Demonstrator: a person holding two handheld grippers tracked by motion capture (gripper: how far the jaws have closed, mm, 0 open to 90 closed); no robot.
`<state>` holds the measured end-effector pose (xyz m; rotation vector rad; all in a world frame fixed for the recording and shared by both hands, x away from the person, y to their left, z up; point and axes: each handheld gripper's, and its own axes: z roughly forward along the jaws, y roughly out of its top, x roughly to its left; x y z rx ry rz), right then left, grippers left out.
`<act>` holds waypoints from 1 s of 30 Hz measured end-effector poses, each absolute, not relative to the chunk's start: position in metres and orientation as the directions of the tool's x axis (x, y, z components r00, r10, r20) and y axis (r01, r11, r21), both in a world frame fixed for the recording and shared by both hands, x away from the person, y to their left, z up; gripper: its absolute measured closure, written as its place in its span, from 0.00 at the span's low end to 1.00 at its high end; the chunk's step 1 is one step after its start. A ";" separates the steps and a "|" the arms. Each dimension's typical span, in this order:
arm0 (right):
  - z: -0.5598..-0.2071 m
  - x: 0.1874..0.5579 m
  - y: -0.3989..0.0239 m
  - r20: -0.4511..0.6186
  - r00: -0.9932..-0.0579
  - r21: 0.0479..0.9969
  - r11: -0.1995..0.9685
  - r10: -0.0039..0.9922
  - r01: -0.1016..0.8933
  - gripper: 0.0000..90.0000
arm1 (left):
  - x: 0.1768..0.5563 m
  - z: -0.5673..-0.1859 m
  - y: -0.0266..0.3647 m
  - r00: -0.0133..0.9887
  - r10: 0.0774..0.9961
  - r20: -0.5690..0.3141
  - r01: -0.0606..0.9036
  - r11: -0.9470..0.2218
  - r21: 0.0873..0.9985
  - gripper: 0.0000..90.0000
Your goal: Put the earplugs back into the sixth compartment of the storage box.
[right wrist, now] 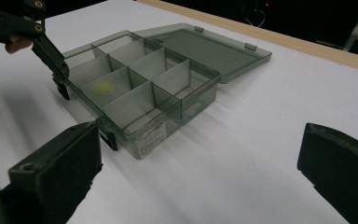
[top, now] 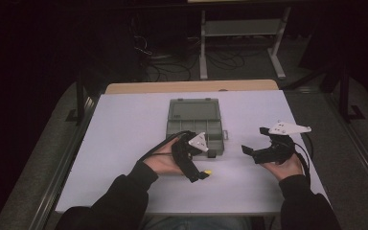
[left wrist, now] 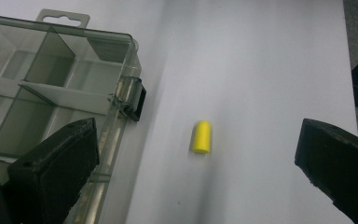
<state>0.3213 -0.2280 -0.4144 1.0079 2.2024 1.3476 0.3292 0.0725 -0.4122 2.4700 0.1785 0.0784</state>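
We hold the left hand-held gripper [left wrist: 196, 163] with its jaws wide apart over the table [left wrist: 261, 70]; the yellow cylinder [left wrist: 201, 136] lies between and just ahead of them, the open compartment box [left wrist: 51, 84] beside its left jaw. Our right hand-held gripper [right wrist: 200, 186] also gapes, gripping nothing.

In the left gripper view, the compartment box [left wrist: 51, 88] is cut off by the left and lower edges of the frame, and its lower left part is covered by one black jaw. The jaw at the lower right is clipped by the right and bottom edges. In the high view, the yellow cylinder [top: 207, 172] is too small for its shape to be made out, and the box's lower left portion is hidden behind the left gripper [top: 199, 175]. In the right gripper view, a yellowish blur [right wrist: 105, 87] inside one compartment cannot be identified.
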 end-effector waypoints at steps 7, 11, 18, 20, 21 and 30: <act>-0.415 0.321 -0.227 0.053 -0.678 0.876 0.291 0.733 0.384 0.00 | 0.326 -0.426 0.066 0.992 0.121 0.020 0.085 -0.800 0.594 0.00; -0.415 0.322 -0.227 0.052 -0.679 0.875 0.294 0.732 0.384 0.00 | 0.323 -0.430 0.063 0.996 0.081 0.024 0.052 -0.808 0.587 0.03; -0.415 0.322 -0.227 0.054 -0.681 0.876 0.293 0.731 0.384 0.00 | 0.328 -0.440 0.057 0.998 0.059 -0.024 0.063 -0.816 0.574 0.16; -0.415 0.322 -0.227 0.056 -0.681 0.875 0.293 0.730 0.385 0.00 | 0.329 -0.441 0.057 0.998 0.060 -0.033 0.068 -0.816 0.574 0.19; -0.416 0.322 -0.227 0.055 -0.682 0.875 0.294 0.729 0.385 0.00 | 0.330 -0.442 0.057 0.998 0.058 -0.036 0.069 -0.815 0.575 0.22; -0.415 0.321 -0.227 0.055 -0.684 0.875 0.295 0.727 0.384 0.00 | 0.332 -0.445 0.056 0.998 0.057 -0.031 0.065 -0.810 0.583 0.47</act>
